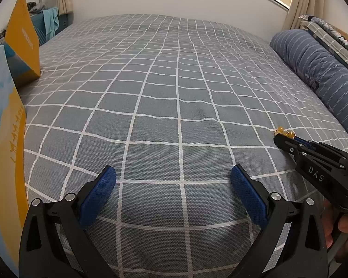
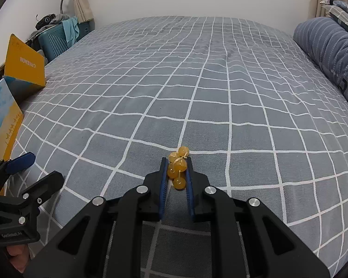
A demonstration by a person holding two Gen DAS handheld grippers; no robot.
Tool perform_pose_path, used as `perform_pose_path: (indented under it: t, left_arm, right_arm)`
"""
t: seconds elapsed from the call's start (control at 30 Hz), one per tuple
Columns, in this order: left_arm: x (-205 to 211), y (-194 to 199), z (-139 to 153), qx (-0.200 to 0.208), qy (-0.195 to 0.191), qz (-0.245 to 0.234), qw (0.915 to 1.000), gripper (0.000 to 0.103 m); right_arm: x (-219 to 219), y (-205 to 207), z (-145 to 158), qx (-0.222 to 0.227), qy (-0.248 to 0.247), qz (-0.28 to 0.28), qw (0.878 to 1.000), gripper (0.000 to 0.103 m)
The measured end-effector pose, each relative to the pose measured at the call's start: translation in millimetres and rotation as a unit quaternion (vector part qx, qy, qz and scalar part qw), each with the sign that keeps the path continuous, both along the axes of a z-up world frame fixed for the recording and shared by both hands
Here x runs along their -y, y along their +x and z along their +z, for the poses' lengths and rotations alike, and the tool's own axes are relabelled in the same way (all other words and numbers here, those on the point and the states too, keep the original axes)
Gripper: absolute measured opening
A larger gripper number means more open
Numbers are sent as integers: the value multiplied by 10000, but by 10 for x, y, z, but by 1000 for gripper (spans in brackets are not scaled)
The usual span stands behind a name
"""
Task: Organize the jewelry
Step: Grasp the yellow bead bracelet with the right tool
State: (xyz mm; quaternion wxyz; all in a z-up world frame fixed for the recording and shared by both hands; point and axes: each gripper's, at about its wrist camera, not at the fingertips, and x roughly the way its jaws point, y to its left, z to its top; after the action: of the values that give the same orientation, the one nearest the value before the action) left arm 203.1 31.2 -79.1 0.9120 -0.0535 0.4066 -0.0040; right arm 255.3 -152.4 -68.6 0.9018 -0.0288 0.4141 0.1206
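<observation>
Above the grey checked bedsheet (image 2: pixel 197 97): right gripper (image 2: pixel 176 173), pads clenched on an amber bead bracelet (image 2: pixel 178 166), bunched, beads protruding past the tips. Left gripper (image 1: pixel 173 178): spread wide, holding nothing. Destination, presumed: open yellow box (image 2: pixel 25 63) at the bed's left edge, lid upright. Handling advice: keep the squeeze steady, carry low over the sheet, release only once inside the box, since round beads may slip. Legible markings: "DAS" on right gripper body; "GenRobot.AI" on left; inverted "CANEMON", approximately, on the box lid.

Checked bedsheet (image 1: pixel 164 115), striped pillow (image 1: pixel 317 69), yellow box (image 2: pixel 25 62).
</observation>
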Motion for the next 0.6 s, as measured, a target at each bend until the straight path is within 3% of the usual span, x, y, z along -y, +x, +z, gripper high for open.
perform_pose_path:
  t: [0.6]
  left_arm:
    - [-14,9,144,-53,-137,175,9997,97]
  right_arm:
    - [-18,-20,173,-63,-213,-68,9997,9]
